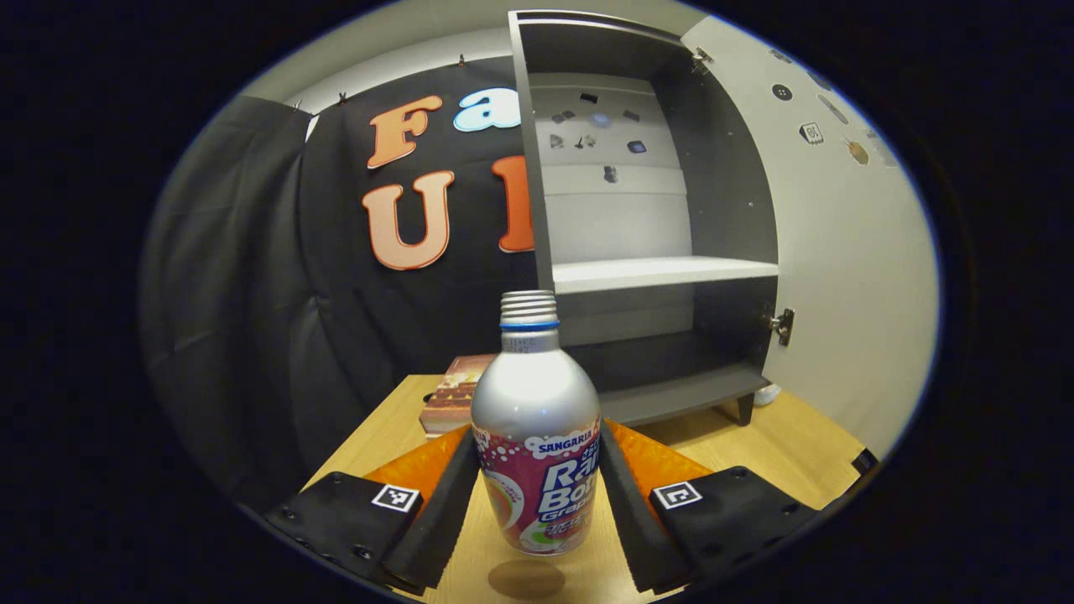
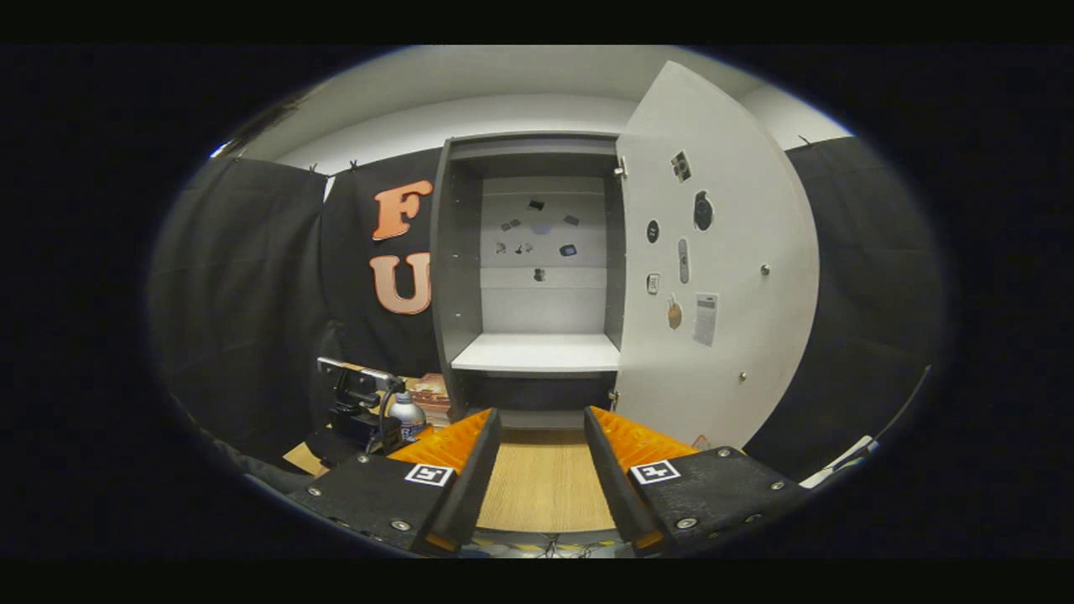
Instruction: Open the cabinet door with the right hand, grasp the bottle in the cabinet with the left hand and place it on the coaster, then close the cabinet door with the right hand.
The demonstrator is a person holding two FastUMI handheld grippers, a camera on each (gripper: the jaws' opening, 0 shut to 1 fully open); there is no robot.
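A silver bottle (image 1: 537, 436) with a pink label and no cap hangs upright just above the wooden table (image 1: 789, 445), its shadow below it. My left gripper (image 1: 538, 434) is shut on its body, one finger on each side. The grey cabinet (image 1: 654, 273) stands behind it at the right with its white door (image 1: 839, 252) swung wide open and its shelves bare. In the right gripper view my right gripper (image 2: 541, 415) is open and holds nothing, facing the cabinet (image 2: 537, 352) and the door (image 2: 730, 277) from farther back. The left gripper (image 2: 361, 403) with the bottle (image 2: 409, 415) is at the left there.
A flat brown printed box (image 1: 453, 394) lies on the table behind the bottle, left of the cabinet. Small stickers dot the cabinet's back wall and the door. Black cloth walls close in the left and back. The table (image 2: 545, 478) runs between my right fingers up to the cabinet.
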